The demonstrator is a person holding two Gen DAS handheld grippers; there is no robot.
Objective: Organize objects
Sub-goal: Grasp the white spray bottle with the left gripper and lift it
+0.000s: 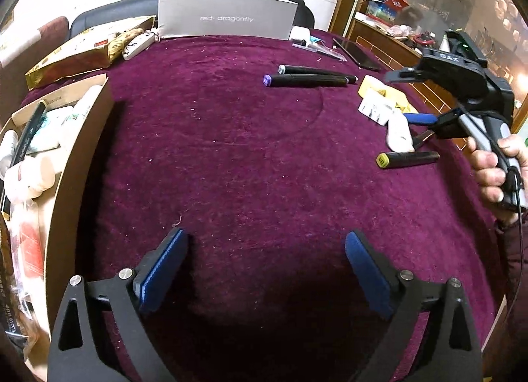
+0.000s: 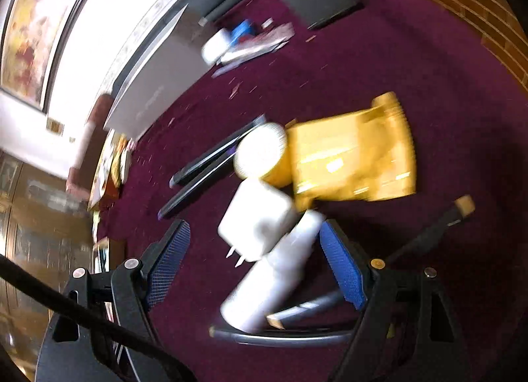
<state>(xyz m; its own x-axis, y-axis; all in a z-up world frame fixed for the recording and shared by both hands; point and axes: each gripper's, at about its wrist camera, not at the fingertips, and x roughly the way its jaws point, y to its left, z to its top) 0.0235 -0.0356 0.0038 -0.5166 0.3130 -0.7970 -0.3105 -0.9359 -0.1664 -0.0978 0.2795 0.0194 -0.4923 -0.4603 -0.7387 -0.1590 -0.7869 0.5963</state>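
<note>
Right gripper (image 2: 254,269), jaws spread wide and empty, is shown over a white bottle (image 2: 274,269) lying on the cloth beside a charger (image 2: 255,222). Being light, smooth and probably slippery, it is best gripped mid-body.

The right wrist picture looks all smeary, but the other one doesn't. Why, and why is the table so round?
Right wrist view: motion blur smears the white charger and yellow packet, so that camera seems to be moving. Left wrist view: sharp; the markers look crisp, and a dark shadow lies between the jaws. In both views the fisheye lens bends the purple cloth into a dome.
</note>
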